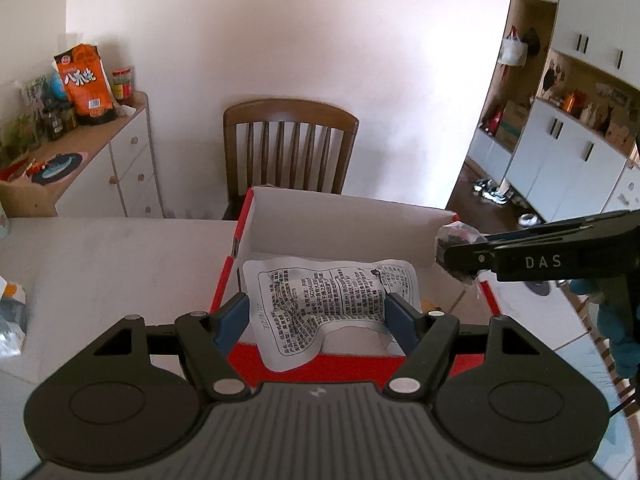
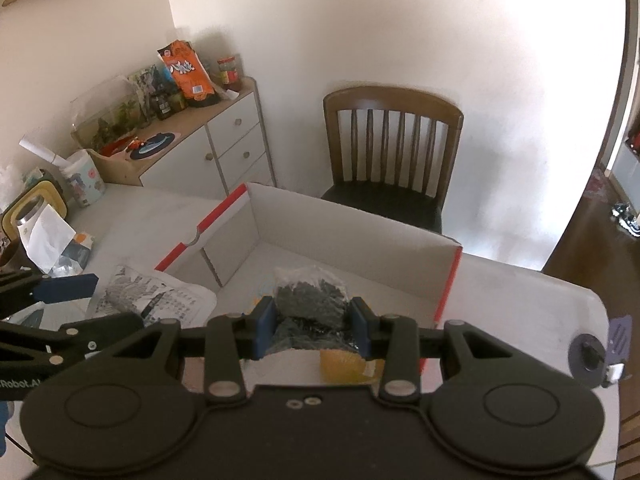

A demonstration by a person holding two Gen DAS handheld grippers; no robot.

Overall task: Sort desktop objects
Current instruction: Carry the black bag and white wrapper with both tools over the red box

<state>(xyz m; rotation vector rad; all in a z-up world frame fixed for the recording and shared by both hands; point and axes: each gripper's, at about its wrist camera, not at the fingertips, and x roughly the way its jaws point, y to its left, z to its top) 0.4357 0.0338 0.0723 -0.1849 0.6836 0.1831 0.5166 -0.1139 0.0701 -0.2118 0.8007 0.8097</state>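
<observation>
1. Left gripper clamps the white printed packet over the red box.
2. Right gripper pinches a dark, clear-wrapped bag, seemingly above the box's near edge.

A plain pale wall backs the room, with a dark wooden slat-back chair against it just behind the white table. To the left stands a white sideboard with drawers and a wood top crowded with an orange snack bag, jars and a glass tank of plants. On the right a doorway opens onto dark wood flooring and tall white cabinets with open shelves, all in soft daylight
</observation>
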